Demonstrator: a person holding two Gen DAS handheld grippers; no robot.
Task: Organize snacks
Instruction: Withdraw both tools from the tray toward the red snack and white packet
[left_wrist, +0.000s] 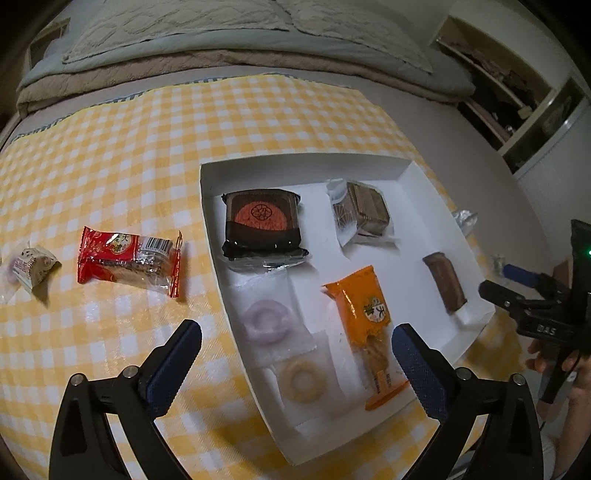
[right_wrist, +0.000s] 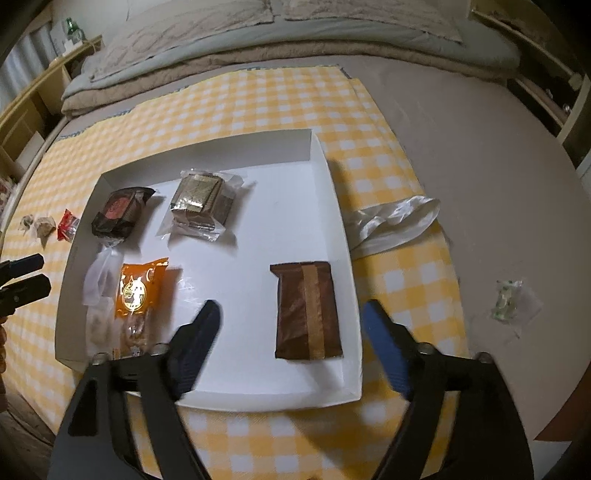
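Observation:
A white tray (left_wrist: 436, 192) (right_wrist: 332, 192) lies on the yellow checked cloth. It holds a dark mooncake pack (left_wrist: 262, 229) (right_wrist: 118, 214), a gold-brown pack (left_wrist: 364, 212) (right_wrist: 201, 203), an orange snack pack (left_wrist: 365, 314) (right_wrist: 138, 291), a brown bar (left_wrist: 445, 280) (right_wrist: 306, 310), a purple ring sweet (left_wrist: 266, 321) and a yellow ring sweet (left_wrist: 303, 380). A red snack pack (left_wrist: 129, 258) (right_wrist: 67, 224) and a small white-wrapped sweet (left_wrist: 31, 269) lie on the cloth left of the tray. My left gripper (left_wrist: 295, 354) is open and empty above the ring sweets. My right gripper (right_wrist: 290, 332) is open and empty above the brown bar.
A crumpled clear wrapper (right_wrist: 399, 218) lies right of the tray. A small green-and-clear sweet (right_wrist: 508, 299) sits on the bare sheet further right. Folded bedding (left_wrist: 236, 48) lies behind the cloth. Shelves (left_wrist: 517, 96) stand at the far right.

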